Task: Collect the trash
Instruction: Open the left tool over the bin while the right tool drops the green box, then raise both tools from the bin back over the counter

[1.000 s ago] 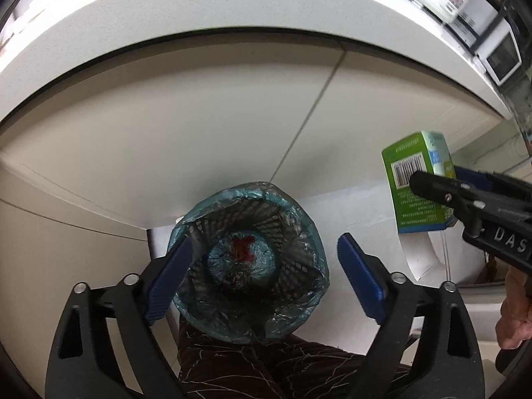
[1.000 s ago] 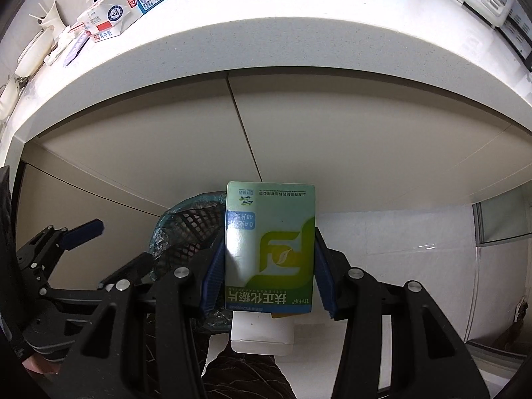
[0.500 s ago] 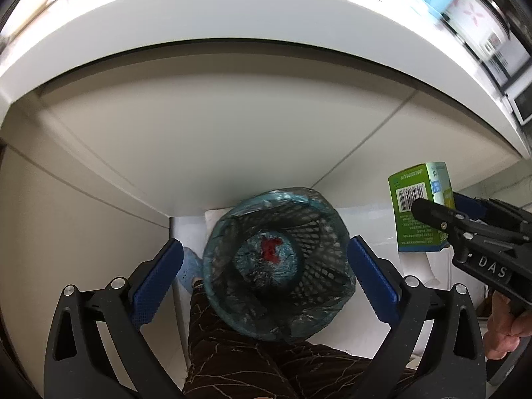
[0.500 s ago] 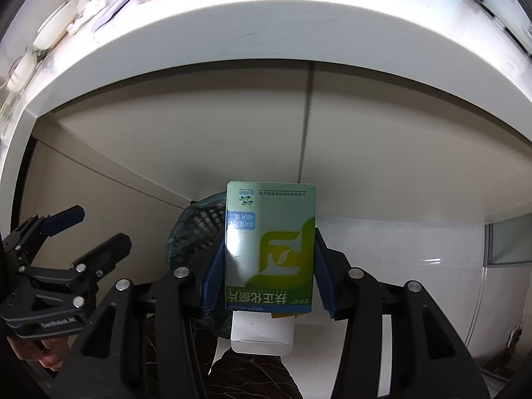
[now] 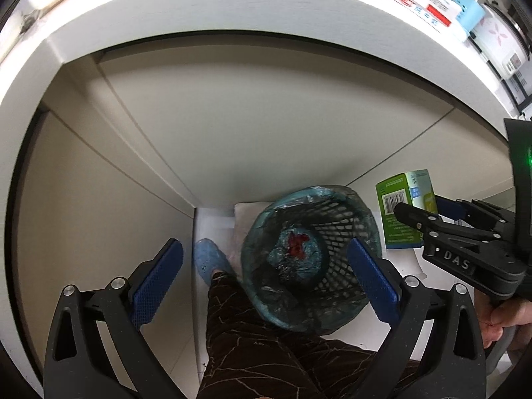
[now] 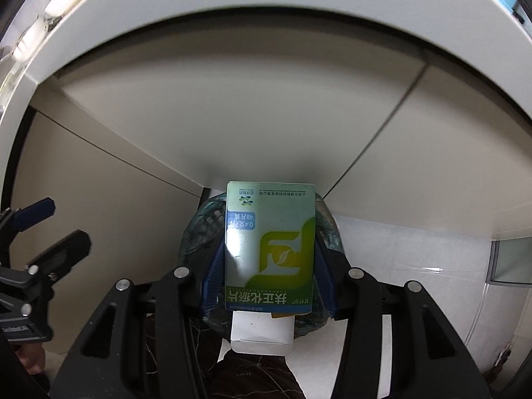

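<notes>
A black mesh trash bin (image 5: 311, 256) lined with a teal bag stands on the floor below the counter, with a crumpled teal and red item inside. My left gripper (image 5: 266, 279) is open and empty above the bin. My right gripper (image 6: 269, 266) is shut on a green and white carton (image 6: 270, 247), held right over the bin (image 6: 202, 232). In the left wrist view the carton (image 5: 400, 209) hangs at the bin's right rim, with the right gripper (image 5: 429, 212) coming in from the right.
Beige cabinet doors (image 5: 232, 123) stand under a white counter edge (image 5: 232, 3). Boxes and a rice cooker (image 5: 495, 33) sit on the counter at the right. The person's patterned trouser leg (image 5: 266, 342) and blue shoe (image 5: 207, 259) are beside the bin.
Both grippers have shifted left along the cabinet. The carton has come over the bin. The bin now lies toward the right finger in the left wrist view.
</notes>
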